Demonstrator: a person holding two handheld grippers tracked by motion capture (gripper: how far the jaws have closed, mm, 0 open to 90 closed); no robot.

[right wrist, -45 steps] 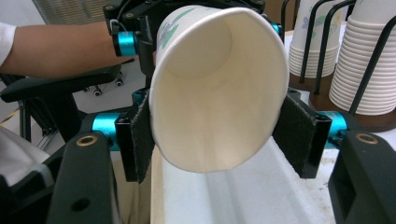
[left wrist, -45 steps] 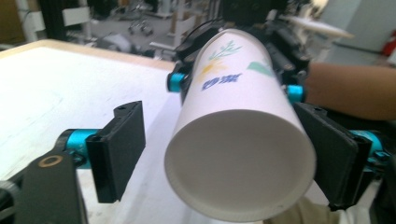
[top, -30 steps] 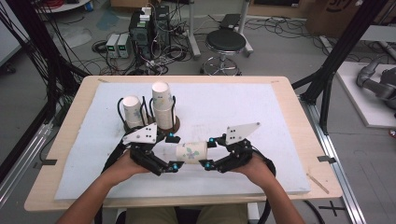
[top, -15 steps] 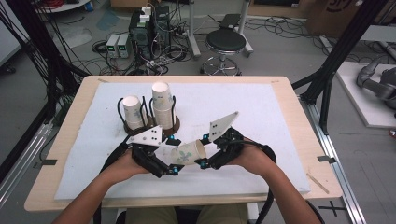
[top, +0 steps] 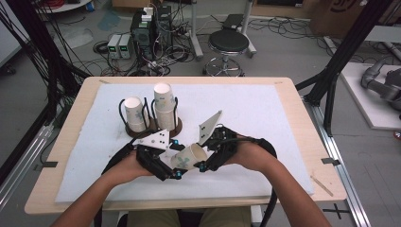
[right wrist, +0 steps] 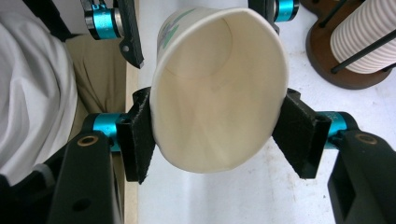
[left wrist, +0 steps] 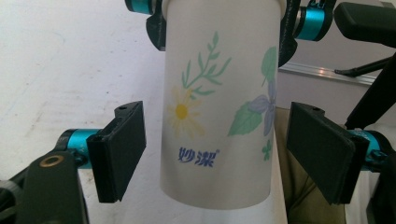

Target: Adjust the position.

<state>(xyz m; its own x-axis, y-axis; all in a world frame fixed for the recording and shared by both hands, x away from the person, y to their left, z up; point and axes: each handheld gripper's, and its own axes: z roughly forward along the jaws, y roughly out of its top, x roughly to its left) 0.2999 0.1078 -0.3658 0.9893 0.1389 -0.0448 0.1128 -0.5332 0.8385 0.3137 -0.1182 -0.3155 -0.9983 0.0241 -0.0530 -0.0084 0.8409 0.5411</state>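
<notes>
A white paper cup (top: 188,156) with a flower print hangs tilted above the front of the mat, between the two hands. My right gripper (top: 201,153) is shut on it just below the rim, and its pads (right wrist: 140,140) press the mouth of the cup (right wrist: 217,93) into an oval. My left gripper (top: 177,160) is open around the cup's lower end (left wrist: 217,107). Its jaws have just been closing. Each pad (left wrist: 121,149) still stands a small gap away from the cup wall.
A brown wooden holder (top: 153,127) with wire loops carries two stacks of paper cups (top: 163,106), just behind the left hand. A white mat (top: 265,109) covers the wooden table, with open room to the right. A stool and electronics stand beyond the far edge.
My right gripper has lifted the cup and swung it left, from lying level to tilted. My left gripper has stayed put while its jaws narrowed around the cup's lower end.
</notes>
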